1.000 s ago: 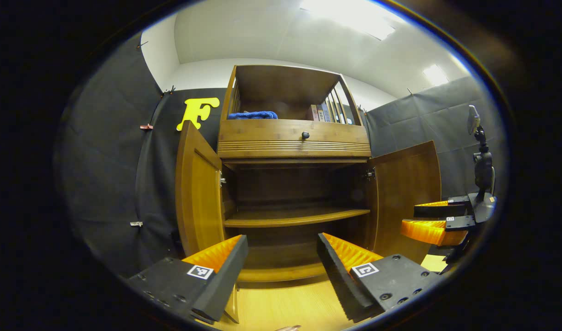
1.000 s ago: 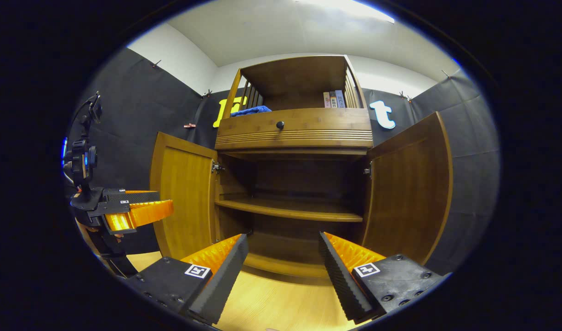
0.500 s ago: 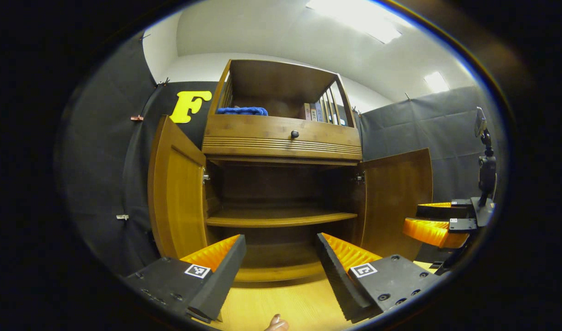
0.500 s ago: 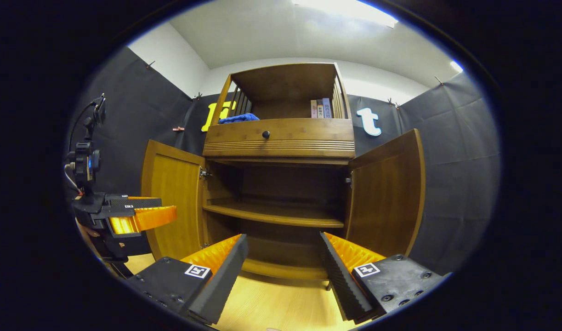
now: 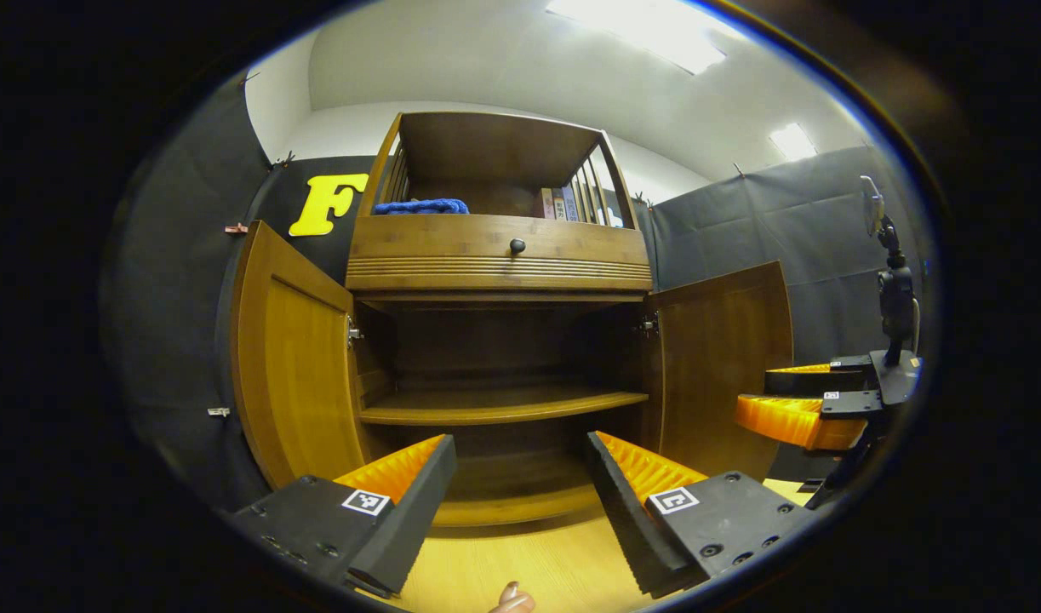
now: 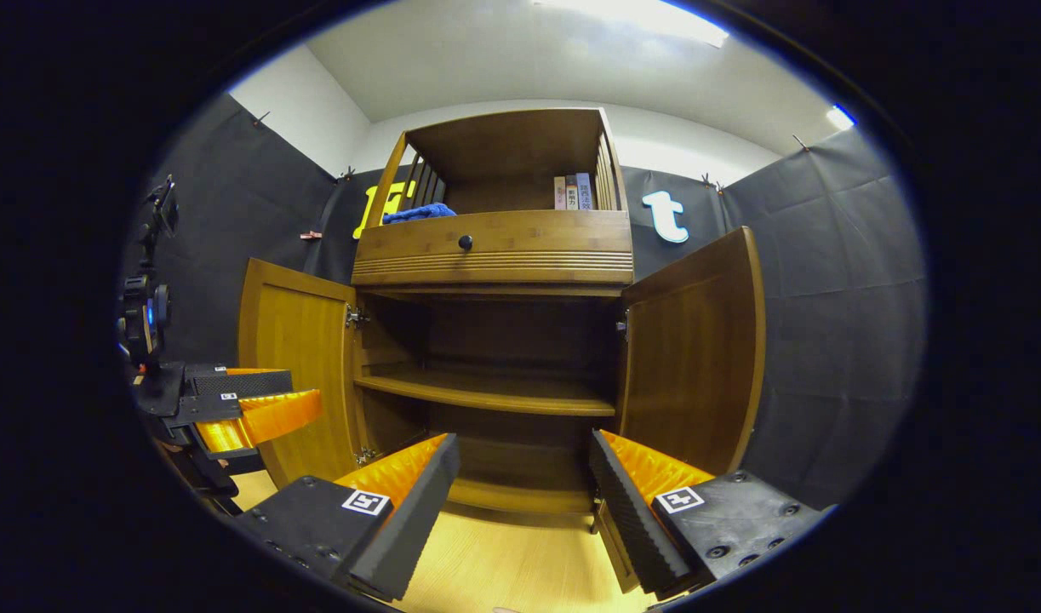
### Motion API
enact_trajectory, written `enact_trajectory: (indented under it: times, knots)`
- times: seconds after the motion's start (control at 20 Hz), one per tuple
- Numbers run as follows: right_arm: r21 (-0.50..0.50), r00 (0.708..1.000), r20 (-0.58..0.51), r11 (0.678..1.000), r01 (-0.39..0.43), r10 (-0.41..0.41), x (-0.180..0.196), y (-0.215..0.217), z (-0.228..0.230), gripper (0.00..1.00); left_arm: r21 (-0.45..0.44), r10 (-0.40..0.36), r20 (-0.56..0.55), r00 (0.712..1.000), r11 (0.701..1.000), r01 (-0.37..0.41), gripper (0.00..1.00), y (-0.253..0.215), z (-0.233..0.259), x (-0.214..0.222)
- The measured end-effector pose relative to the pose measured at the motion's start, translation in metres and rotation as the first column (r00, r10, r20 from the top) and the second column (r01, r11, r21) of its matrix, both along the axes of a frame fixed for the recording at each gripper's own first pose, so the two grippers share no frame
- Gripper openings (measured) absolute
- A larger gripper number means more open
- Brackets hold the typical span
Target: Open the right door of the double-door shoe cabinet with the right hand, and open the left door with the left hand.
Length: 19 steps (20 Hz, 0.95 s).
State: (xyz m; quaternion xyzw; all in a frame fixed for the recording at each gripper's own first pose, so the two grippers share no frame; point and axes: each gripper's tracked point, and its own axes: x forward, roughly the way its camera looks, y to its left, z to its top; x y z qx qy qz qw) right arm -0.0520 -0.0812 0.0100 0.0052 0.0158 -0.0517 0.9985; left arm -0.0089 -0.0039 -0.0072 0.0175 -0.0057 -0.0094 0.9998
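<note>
The wooden shoe cabinet (image 5: 499, 264) (image 6: 494, 255) stands ahead with both lower doors swung wide. Its left door (image 5: 290, 366) (image 6: 299, 358) and right door (image 5: 724, 358) (image 6: 690, 349) hang outward, showing a bare inner shelf (image 5: 499, 404) (image 6: 486, 392). My left gripper (image 5: 520, 489) is open, held back from the cabinet and holding nothing; it also appears at the left in the right gripper view (image 6: 248, 409). My right gripper (image 6: 524, 489) is open too, apart from the doors, and shows at the right in the left gripper view (image 5: 805, 404).
A drawer with a dark knob (image 5: 517, 246) (image 6: 466, 243) sits above the doors. The top shelf holds a blue cloth (image 5: 420, 207) (image 6: 416, 213) and some books (image 5: 558, 203) (image 6: 573, 192). Light wooden floor (image 5: 520, 562) lies before the cabinet. A fingertip (image 5: 511, 598) shows at the bottom edge.
Both grippers have drawn back and drifted, so the cabinet slides left in both views. The doors stay wide open and both grippers stay open.
</note>
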Motion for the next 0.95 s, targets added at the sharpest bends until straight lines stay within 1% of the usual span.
enact_trajectory:
  times: [0.3, 0.35, 0.4, 0.55, 0.6, 0.65, 0.95]
  knots:
    - [-0.006, 1.0, 0.006, 1.0, 0.004, -0.004, -0.007, -0.001, 0.004, 0.98, 0.02, -0.002, -0.003, 1.0, 1.0, 0.002, 0.94, -0.005, -0.001, 0.002]
    - [-0.007, 1.0, 0.004, 1.0, 0.0, 0.0, -0.008, 0.0, 0.004, 0.96, 0.023, -0.003, -0.004, 1.0, 1.0, 0.003, 0.94, -0.006, 0.0, 0.002]
    - [-0.008, 1.0, 0.003, 1.0, -0.005, 0.005, -0.008, 0.002, 0.004, 0.97, 0.025, -0.005, -0.005, 1.0, 1.0, 0.005, 0.94, -0.007, -0.001, 0.001]
    - [-0.012, 1.0, 0.003, 1.0, -0.015, 0.015, -0.011, 0.007, 0.005, 0.97, 0.029, -0.008, -0.004, 1.0, 1.0, 0.008, 0.94, -0.008, 0.0, -0.001]
    - [-0.016, 1.0, 0.002, 1.0, -0.019, 0.019, -0.011, 0.008, 0.005, 0.96, 0.028, -0.005, -0.001, 1.0, 1.0, 0.005, 0.94, -0.007, 0.0, -0.001]
    - [-0.021, 1.0, 0.002, 1.0, -0.021, 0.021, -0.012, 0.01, 0.006, 0.97, 0.026, -0.003, 0.001, 1.0, 1.0, 0.003, 0.94, -0.006, 0.001, -0.003]
    - [-0.031, 1.0, 0.005, 0.999, -0.027, 0.028, -0.014, 0.015, 0.007, 0.97, 0.01, 0.006, 0.011, 1.0, 1.0, -0.007, 0.94, 0.0, 0.005, -0.007]
